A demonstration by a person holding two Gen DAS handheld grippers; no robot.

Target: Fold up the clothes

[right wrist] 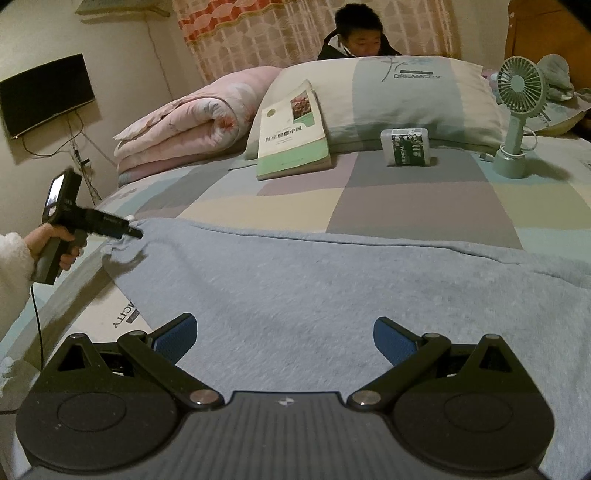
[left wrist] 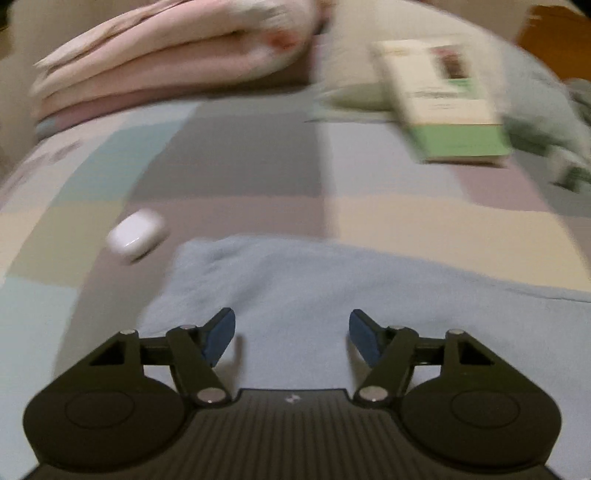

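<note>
A light blue garment (left wrist: pixel 332 288) (right wrist: pixel 332 295) lies spread flat on the patchwork bedsheet (right wrist: pixel 424 199). My left gripper (left wrist: pixel 291 325) hovers open just above the garment's left part, with nothing between its blue pads. From the right wrist view, the left gripper (right wrist: pixel 135 232) sits at the garment's ruffled far-left corner, held by a hand (right wrist: pixel 55 243) in a white fleecy sleeve. My right gripper (right wrist: pixel 282 328) is open over the near middle of the garment, with only cloth showing between its fingers. The left wrist view is blurred.
A white earbud case (left wrist: pixel 135 236) lies on the sheet left of the garment. Beyond are a green book (right wrist: pixel 291 136), a folded pink quilt (right wrist: pixel 184 125), a pillow (right wrist: pixel 388 96), a tissue pack (right wrist: pixel 406 146) and a desk fan (right wrist: pixel 517 110). A person (right wrist: pixel 356 33) sits behind the pillow.
</note>
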